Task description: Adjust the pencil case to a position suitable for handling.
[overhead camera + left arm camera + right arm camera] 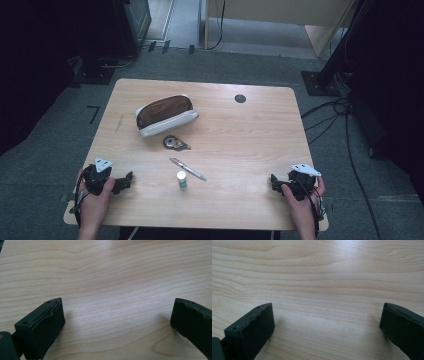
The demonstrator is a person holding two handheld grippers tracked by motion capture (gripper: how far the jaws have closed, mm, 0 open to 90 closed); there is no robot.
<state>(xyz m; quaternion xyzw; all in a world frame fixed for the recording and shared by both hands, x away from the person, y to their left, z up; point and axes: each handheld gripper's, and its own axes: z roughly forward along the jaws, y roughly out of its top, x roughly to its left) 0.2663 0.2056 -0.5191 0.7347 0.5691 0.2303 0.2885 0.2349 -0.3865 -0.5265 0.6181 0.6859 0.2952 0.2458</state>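
A: Where are your 2 grippers right now?

B: Your left gripper [125,181] rests on the pale wooden table [250,140] near its front left corner, held in your left hand [95,200]. Your right gripper [276,182] sits near the front right corner in your right hand [300,202]. The 2 point inward, toward each other.

A: And the jaws?

B: Spread wide on both. In the left gripper view the 2 black jaws stand far apart with bare wood grain between them; the right gripper view shows the same. Neither pinches anything.

A: What lies between your hands?

B: The small white upright tube with a green label [181,179] stands near the front edge, about midway between the grippers and somewhat closer to your left one. Just beside it, slightly farther back, the slim silver pen [187,169] lies at a slant, its near end close to the tube; whether they touch I cannot tell.

A: Farther back?

B: The dark rounded correction-tape dispenser [176,143] lies behind the pen, and behind that the brown and white zipped fabric pencil pouch [166,115] lies on its side, left of centre. Both are well apart from your grippers. A small dark round cable hole [240,98] sits near the table's far edge.
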